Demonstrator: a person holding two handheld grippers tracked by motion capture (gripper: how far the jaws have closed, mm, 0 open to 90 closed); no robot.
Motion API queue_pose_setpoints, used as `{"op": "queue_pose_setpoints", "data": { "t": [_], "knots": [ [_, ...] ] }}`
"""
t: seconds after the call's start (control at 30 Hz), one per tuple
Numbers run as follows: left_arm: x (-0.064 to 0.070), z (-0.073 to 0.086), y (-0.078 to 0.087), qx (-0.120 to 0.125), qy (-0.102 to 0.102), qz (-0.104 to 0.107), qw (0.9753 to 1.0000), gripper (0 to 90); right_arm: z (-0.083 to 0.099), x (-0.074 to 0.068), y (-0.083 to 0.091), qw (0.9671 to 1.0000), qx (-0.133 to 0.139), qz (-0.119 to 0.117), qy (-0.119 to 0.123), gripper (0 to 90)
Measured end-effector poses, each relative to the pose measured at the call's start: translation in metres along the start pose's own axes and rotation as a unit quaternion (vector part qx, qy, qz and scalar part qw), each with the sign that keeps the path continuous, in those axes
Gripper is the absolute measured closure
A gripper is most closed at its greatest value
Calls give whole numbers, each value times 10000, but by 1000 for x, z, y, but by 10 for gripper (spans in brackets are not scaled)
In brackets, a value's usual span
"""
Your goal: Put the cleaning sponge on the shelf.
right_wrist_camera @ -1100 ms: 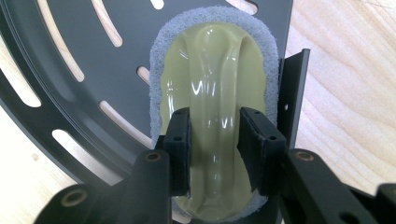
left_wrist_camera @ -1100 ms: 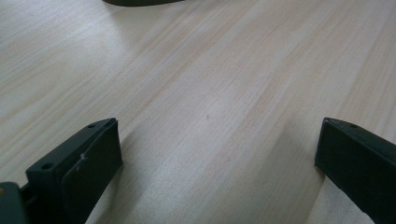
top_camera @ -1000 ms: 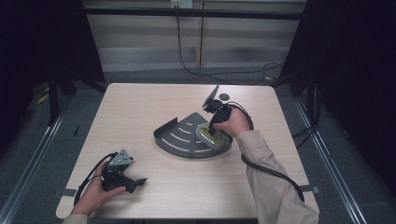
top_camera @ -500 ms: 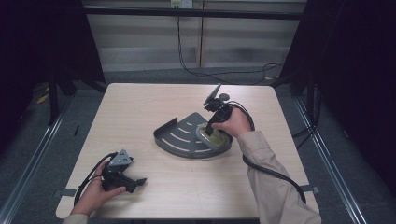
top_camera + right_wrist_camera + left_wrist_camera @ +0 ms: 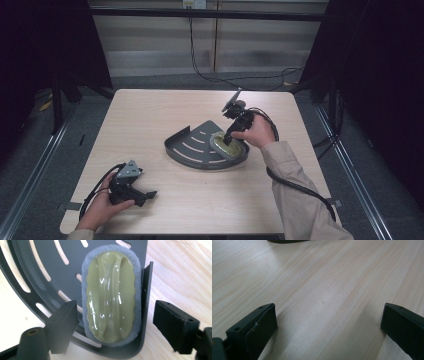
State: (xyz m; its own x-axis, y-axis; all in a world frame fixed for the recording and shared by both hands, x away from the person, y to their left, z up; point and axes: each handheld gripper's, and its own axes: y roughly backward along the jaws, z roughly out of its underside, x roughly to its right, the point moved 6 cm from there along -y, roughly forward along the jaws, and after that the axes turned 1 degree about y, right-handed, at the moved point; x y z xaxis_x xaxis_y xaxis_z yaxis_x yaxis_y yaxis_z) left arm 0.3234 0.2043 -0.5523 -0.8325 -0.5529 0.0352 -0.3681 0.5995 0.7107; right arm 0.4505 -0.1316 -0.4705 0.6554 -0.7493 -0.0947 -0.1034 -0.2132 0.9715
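Observation:
A dark grey quarter-round slotted rack (image 5: 192, 145) (image 5: 37, 270) lies in the middle of the table. An oval scrubbing pad with an olive-green glossy top and grey fuzzy rim (image 5: 227, 146) (image 5: 112, 306) rests flat in the rack's corner, against its low wall. My right gripper (image 5: 229, 137) (image 5: 115, 327) hangs open just above the pad, one jaw over the rack floor, the other outside the wall over bare wood. My left gripper (image 5: 146, 196) (image 5: 327, 327) lies low over the table at the front left, open, with bare wood between its jaws.
The light wooden table (image 5: 150, 115) has free surface all round the rack. Black cables (image 5: 300, 187) trail from both grippers. Dark curtains and a metal frame (image 5: 60, 100) surround the table. The rack's edge (image 5: 284, 241) shows at the top of the left gripper view.
The right gripper has lifted slightly and tilted above the pad, which stays in the rack. The left gripper has not moved.

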Motion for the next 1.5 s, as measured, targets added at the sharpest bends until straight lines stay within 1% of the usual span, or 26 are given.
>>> {"op": "queue_pose_setpoints", "data": {
  "t": [0.07,0.17,0.27,0.4,0.43,0.6,0.67,0.73,0.8,0.83,0.87,0.93,1.03,1.07,1.17,1.23,1.37,1.5],
  "knots": [
    [0,0,0,-1,-1,3,10000,0,3,0,3,10000,43,-6,16,181],
    [0,0,0,0,0,1,10000,1,9,0,5,10000,19,-4,55,166],
    [0,0,0,1,1,3,10000,1,13,1,8,10000,61,30,67,164],
    [0,0,0,7,1,9,10000,1,22,2,12,9999,39,30,121,164],
    [0,0,0,7,0,11,10000,1,23,1,13,9999,53,40,78,168],
    [0,0,0,8,5,15,10000,1,33,0,19,9997,117,-4,208,163],
    [0,0,0,8,2,9,10000,1,38,0,21,9997,114,21,223,165],
    [0,0,0,6,1,10,10000,1,43,0,21,9996,109,17,261,164],
    [0,0,0,7,0,8,10000,1,47,-2,22,9996,121,-19,243,164],
    [0,0,0,8,1,8,10000,1,49,-1,22,9994,118,-2,312,163],
    [0,0,0,9,2,10,10000,1,51,-1,23,9994,122,-11,310,164],
    [0,0,0,8,3,11,10000,1,55,-1,24,9992,148,-12,378,164],
    [0,0,0,6,0,7,10000,1,61,-3,26,9992,163,-59,362,162],
    [0,0,0,6,0,8,10000,0,64,-2,26,9988,168,-51,448,161],
    [0,0,0,4,3,5,10000,1,70,-2,25,9987,111,-12,488,163],
    [0,0,0,-7,11,9,10000,0,72,-3,24,9987,127,-29,496,165],
    [0,0,0,7,2,9,10000,1,83,-7,24,9978,189,-87,624,164],
    [0,0,0,-5,12,8,10000,1,91,-11,23,9974,229,-105,673,165]
  ]
}}
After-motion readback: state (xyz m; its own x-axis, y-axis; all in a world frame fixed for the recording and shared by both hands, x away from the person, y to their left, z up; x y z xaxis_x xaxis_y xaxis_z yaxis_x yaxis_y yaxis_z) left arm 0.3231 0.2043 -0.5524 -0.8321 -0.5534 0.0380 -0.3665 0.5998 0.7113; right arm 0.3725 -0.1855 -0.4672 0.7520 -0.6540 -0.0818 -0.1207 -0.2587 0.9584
